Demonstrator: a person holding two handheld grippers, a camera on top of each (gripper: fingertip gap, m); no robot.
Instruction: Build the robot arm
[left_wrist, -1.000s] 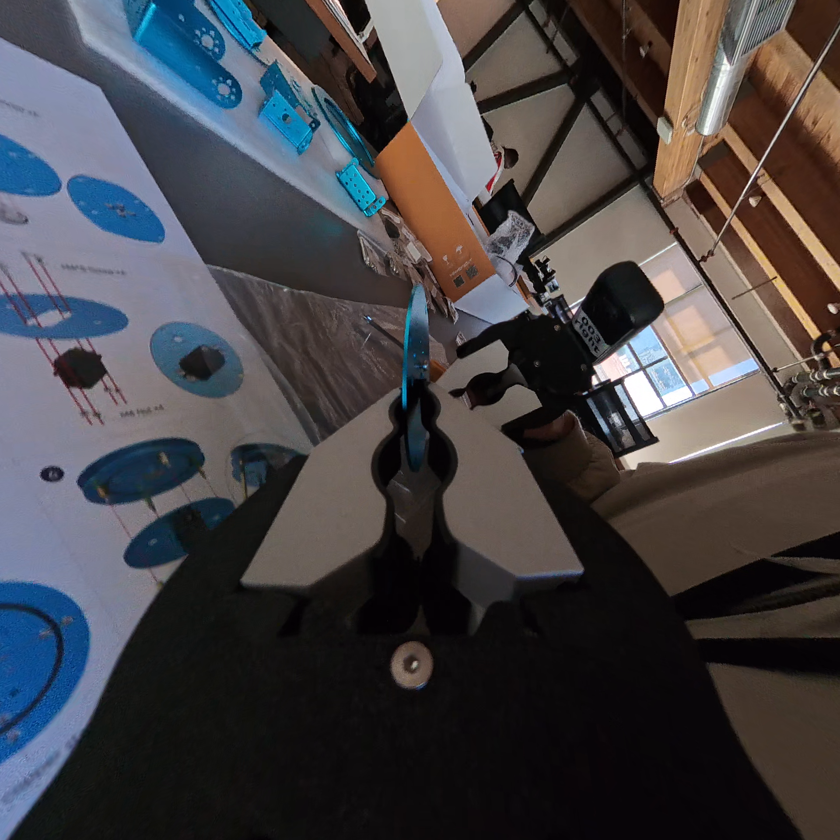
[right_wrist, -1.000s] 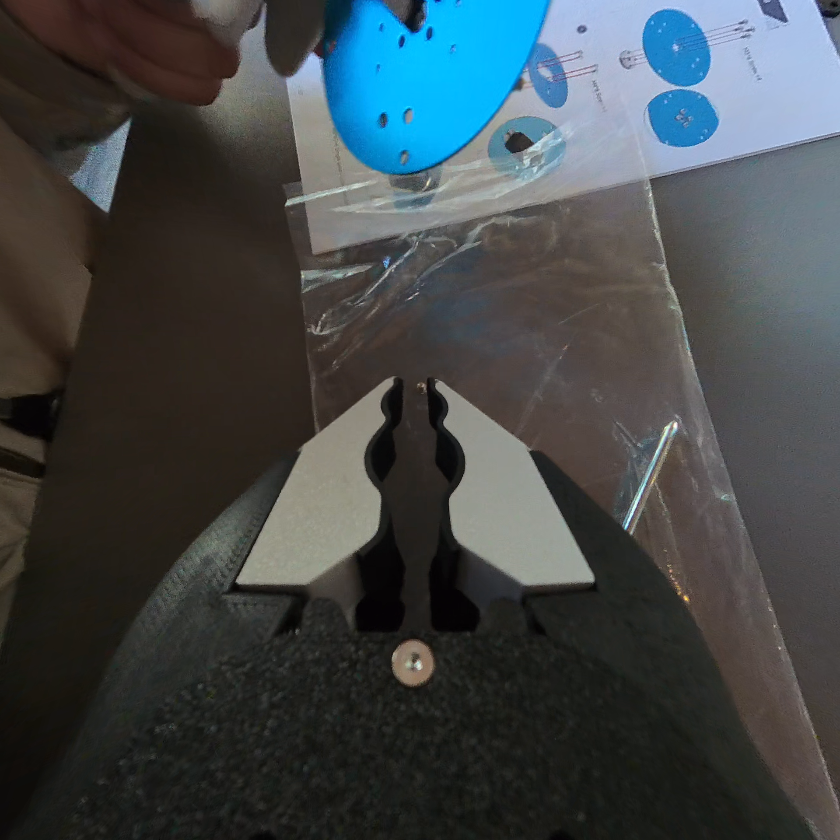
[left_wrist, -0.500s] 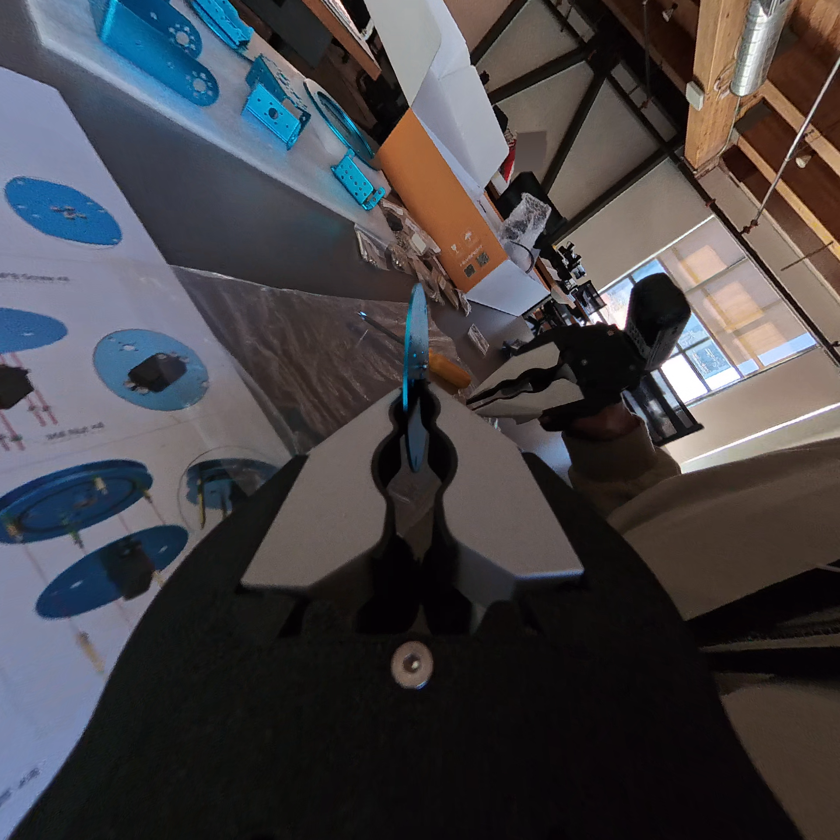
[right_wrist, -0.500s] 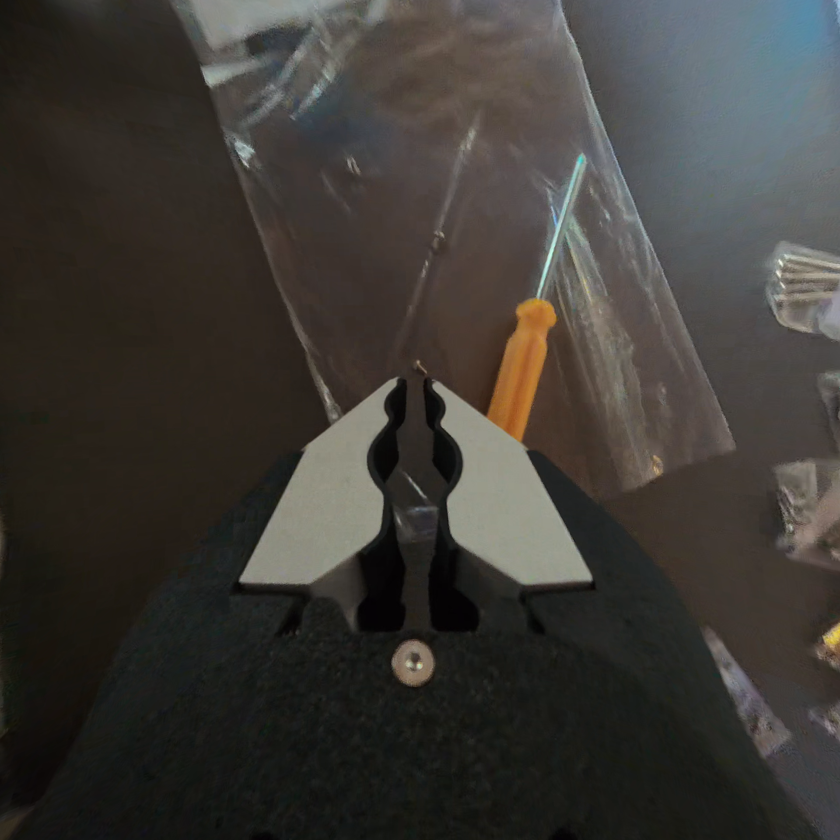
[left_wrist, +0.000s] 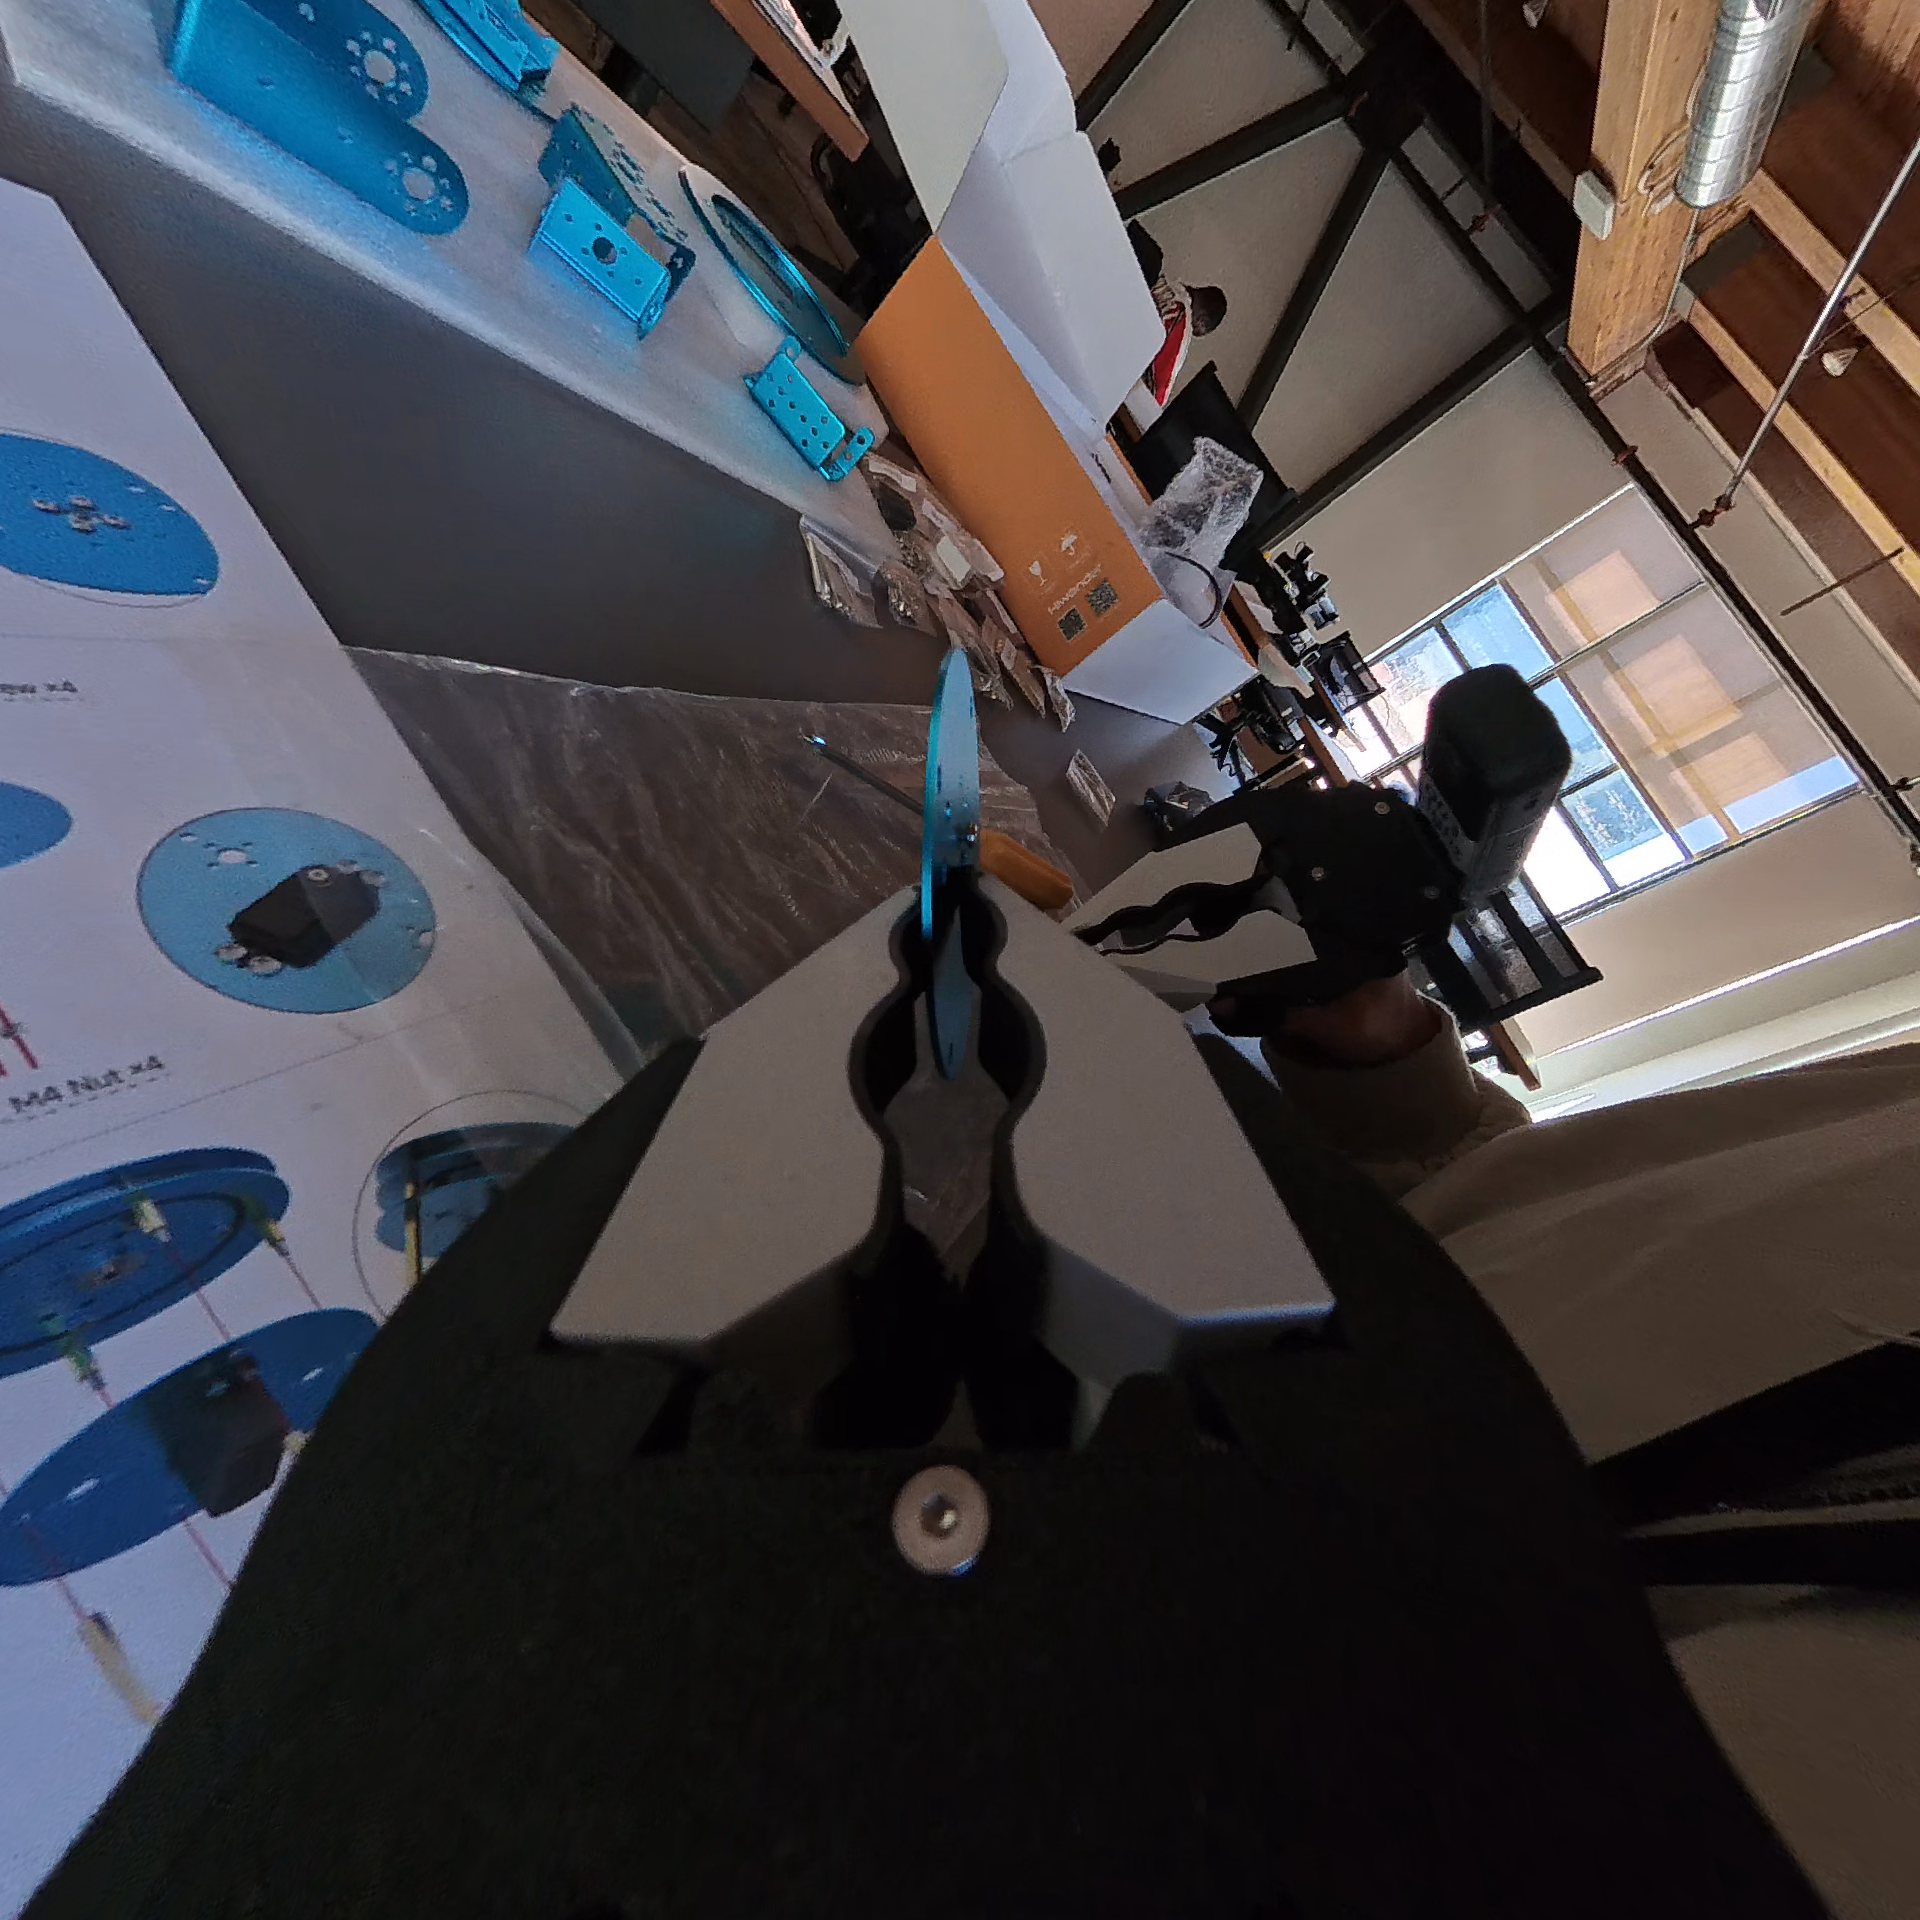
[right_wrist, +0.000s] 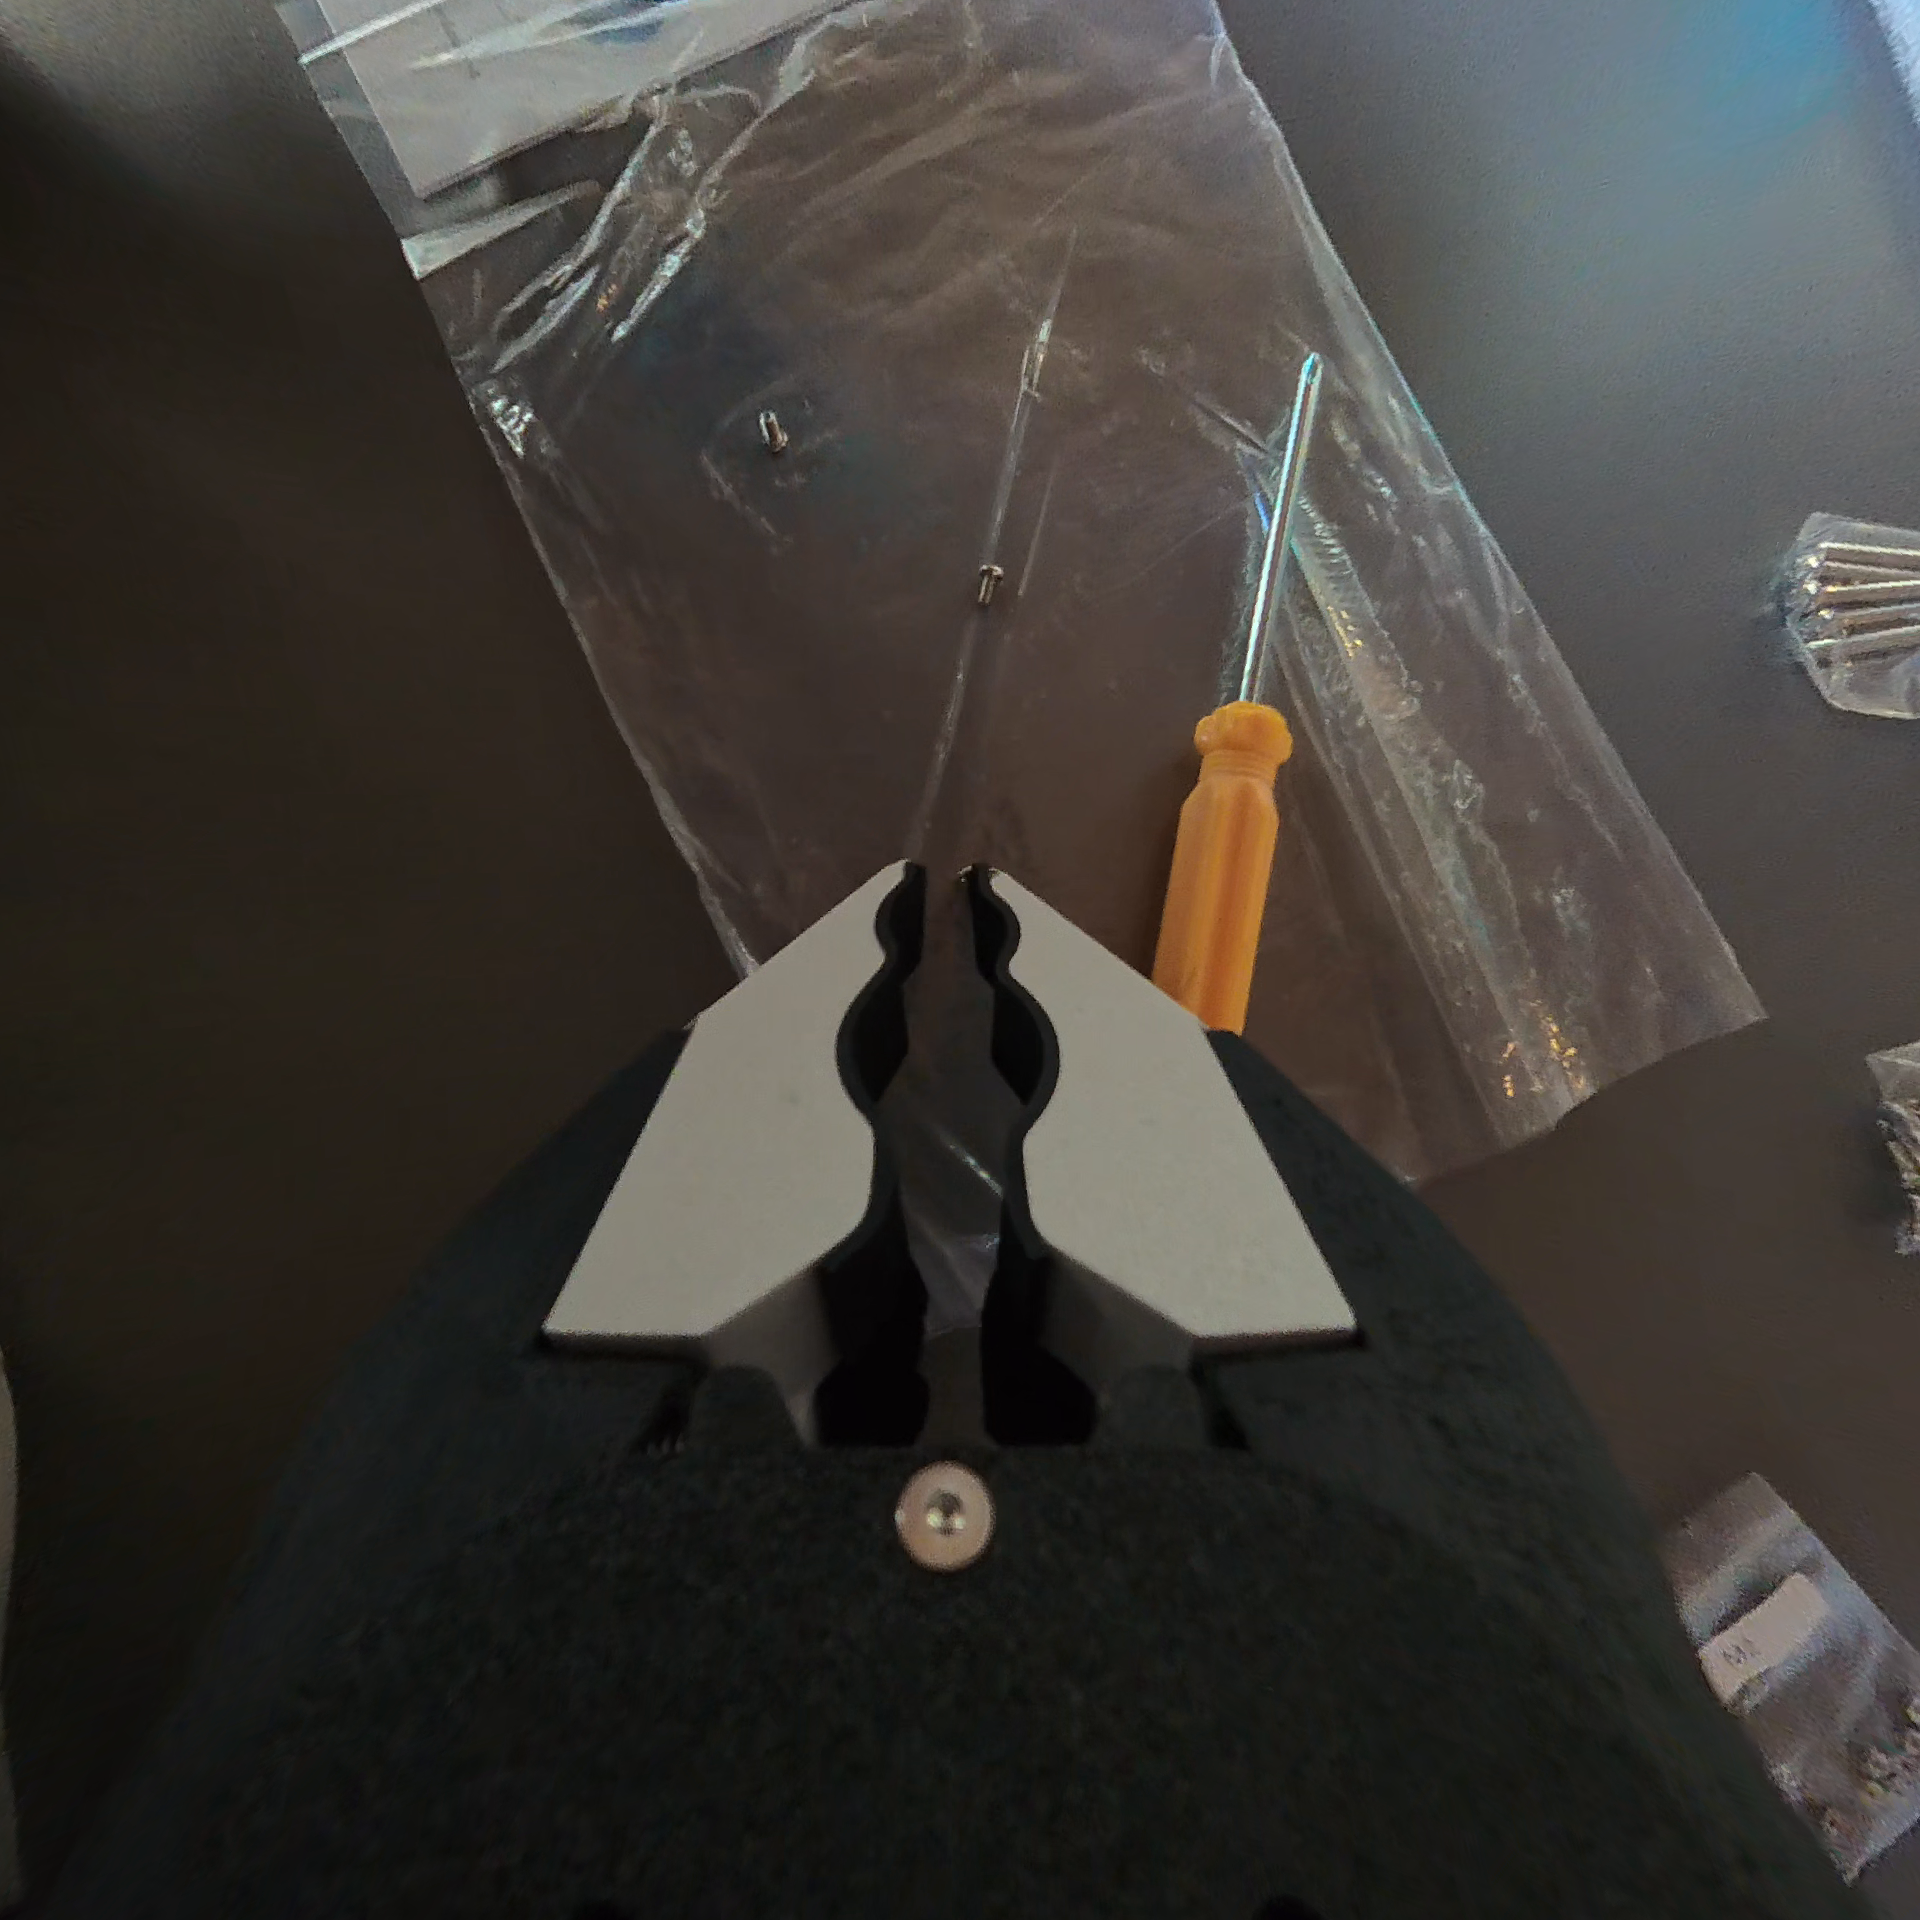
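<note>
My left gripper (left_wrist: 951, 906) is shut on a thin blue round metal plate (left_wrist: 951, 800), seen edge-on and held upright above the table. My right gripper (right_wrist: 948, 875) is closed to a narrow slit with a tiny screw (right_wrist: 975, 875) pinched at its tips. It hovers over a clear plastic bag (right_wrist: 935, 343) on the dark table. An orange-handled screwdriver (right_wrist: 1226, 842) lies on the bag just right of the right fingers. Two loose small screws (right_wrist: 771, 431) lie on the bag ahead. The right gripper also shows in the left wrist view (left_wrist: 1164, 925), held by a hand.
A printed instruction sheet (left_wrist: 156, 727) lies at the left. Blue metal brackets (left_wrist: 613, 249) sit on a white pad at the back, next to an orange and white box (left_wrist: 997, 447). Small bags of hardware (right_wrist: 1860, 634) lie right of the plastic bag. A person's beige sleeve (left_wrist: 1558, 1195) is at the right. Spacing between my two grippers at the tips: around 15 cm. My left tips are about 20 cm from the orange-handled screwdriver (right_wrist: 1226, 842), my right tips only 4 cm. Seen from the left wrist view (left_wrist: 1016, 853) as well.
My right gripper swung away from the blue plate and the sheet, down over the plastic bag beside the screwdriver. My left gripper keeps hold of the plate and shifted slightly.
</note>
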